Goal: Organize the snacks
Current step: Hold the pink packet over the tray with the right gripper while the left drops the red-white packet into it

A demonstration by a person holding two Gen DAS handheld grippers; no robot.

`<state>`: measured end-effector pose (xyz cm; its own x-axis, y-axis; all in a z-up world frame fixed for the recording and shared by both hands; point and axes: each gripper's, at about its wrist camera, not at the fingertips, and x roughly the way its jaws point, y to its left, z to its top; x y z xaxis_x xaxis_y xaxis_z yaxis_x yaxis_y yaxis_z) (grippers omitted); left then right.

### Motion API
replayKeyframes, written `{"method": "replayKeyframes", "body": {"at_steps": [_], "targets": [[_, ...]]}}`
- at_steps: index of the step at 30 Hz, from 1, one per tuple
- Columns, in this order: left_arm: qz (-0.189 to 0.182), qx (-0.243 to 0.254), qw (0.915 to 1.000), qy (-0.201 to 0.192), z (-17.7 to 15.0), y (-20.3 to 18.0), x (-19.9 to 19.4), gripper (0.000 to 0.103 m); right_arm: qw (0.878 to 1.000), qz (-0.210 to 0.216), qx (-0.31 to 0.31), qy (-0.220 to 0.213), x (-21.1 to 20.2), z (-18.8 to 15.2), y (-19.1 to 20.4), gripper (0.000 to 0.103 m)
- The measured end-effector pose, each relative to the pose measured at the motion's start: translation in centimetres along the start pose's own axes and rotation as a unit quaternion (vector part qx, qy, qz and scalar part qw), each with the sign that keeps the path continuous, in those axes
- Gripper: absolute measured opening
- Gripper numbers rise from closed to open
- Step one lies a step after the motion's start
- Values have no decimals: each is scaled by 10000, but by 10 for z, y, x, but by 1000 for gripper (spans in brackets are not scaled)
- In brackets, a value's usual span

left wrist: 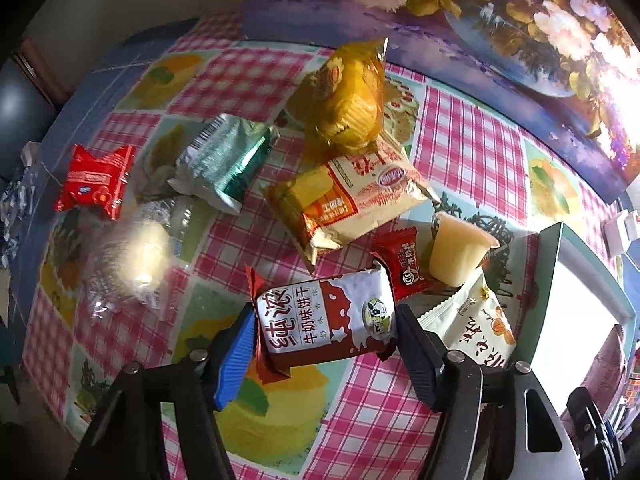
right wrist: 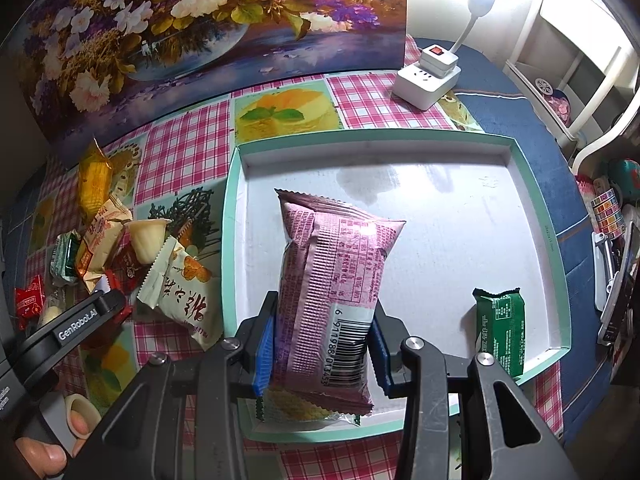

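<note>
In the left wrist view, the left gripper [left wrist: 326, 334] pinches a red-and-white milk biscuit packet with a cartoon cow badge [left wrist: 326, 326] low in the centre of the frame, its blue pad on the packet's left end and its black finger on the right end. Whether the packet is clear of the table [left wrist: 472, 152], which is covered with a pink checked cloth printed with dessert pictures, cannot be told. Above it in the frame lie the loose snacks: a cream and orange cake packet [left wrist: 344, 204], a clear golden wrapper holding a yellow cake [left wrist: 346, 100] at upper centre, a silver-green foil packet [left wrist: 222, 160] and a small red packet [left wrist: 96, 182] to the left, a pale yellow jelly cup [left wrist: 460, 250] and a small dark red candy wrapper [left wrist: 400, 262] to the right. In the right wrist view, the right gripper [right wrist: 322, 346] clamps the barcode end of a long pink printed wafer packet [right wrist: 336, 276] at the centre of the frame, over the white floor of a shallow mint-green-rimmed box lid [right wrist: 558, 240]. A dark green snack bar [right wrist: 500, 328] lies inside the lid at lower right. A white power strip cube with a red switch [right wrist: 428, 76] sits at the upper right, and a large flower painting [right wrist: 160, 32] leans along the top.
</note>
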<state>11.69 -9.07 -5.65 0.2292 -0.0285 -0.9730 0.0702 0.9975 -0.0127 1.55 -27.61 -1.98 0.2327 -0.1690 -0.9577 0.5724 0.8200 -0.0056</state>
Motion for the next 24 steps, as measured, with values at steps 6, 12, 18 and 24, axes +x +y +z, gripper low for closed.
{"method": "replayKeyframes", "body": {"at_steps": [6,12,18,24], "targets": [[-70,144,9996,-241,-3,-4,-26,70,10000,31,88,-22,-2,-1,-3,42],[-294,424,9977,-431,-10,-24,-49,70,9997,-43,222,-19,1,-2,-14,42],[-491,907,9934,-502,-16,-61,-60,70,9988,-160,463,38,8,-3,-34,42],[-681,1422,9864,-453,-26,-100,-62,70,9956,-388,847,49,12,-3,-66,42]]}}
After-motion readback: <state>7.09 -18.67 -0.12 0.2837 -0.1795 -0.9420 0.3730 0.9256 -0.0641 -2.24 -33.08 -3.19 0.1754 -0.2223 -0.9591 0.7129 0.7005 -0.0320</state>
